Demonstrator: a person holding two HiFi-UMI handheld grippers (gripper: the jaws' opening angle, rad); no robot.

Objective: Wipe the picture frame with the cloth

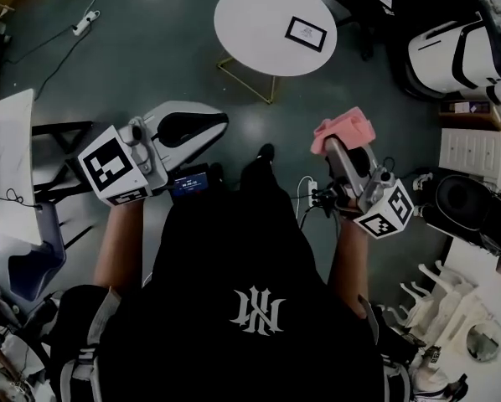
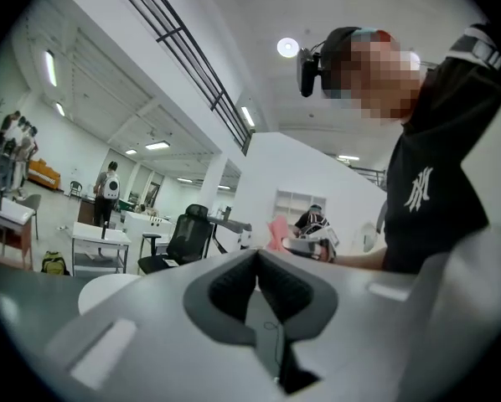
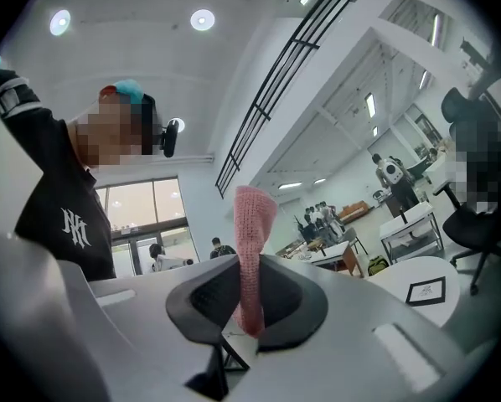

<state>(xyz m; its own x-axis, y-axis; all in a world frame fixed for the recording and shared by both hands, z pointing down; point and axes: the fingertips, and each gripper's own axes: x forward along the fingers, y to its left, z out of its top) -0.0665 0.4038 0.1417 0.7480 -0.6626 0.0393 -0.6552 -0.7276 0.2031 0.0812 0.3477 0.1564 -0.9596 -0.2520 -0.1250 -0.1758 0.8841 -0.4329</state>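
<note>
A black picture frame [image 1: 307, 33] lies flat on the round white table [image 1: 242, 23] ahead of me; the right gripper view shows the same frame [image 3: 426, 291] low on its right. My right gripper [image 1: 338, 145] is held in the air well short of the table, shut on a pink cloth [image 1: 344, 130]. The cloth [image 3: 252, 241] stands up between its jaws. My left gripper [image 1: 221, 122] is raised at the left, shut with nothing in it, jaws meeting at the tips [image 2: 257, 254]. It looks toward the pink cloth [image 2: 277, 231].
The table stands on a gold wire base [image 1: 246, 80] on grey floor. A black office chair [image 1: 359, 7] and a white machine [image 1: 456, 53] are at the back right. A white desk [image 1: 7, 157] is on my left, a power strip [image 1: 83, 23] far left.
</note>
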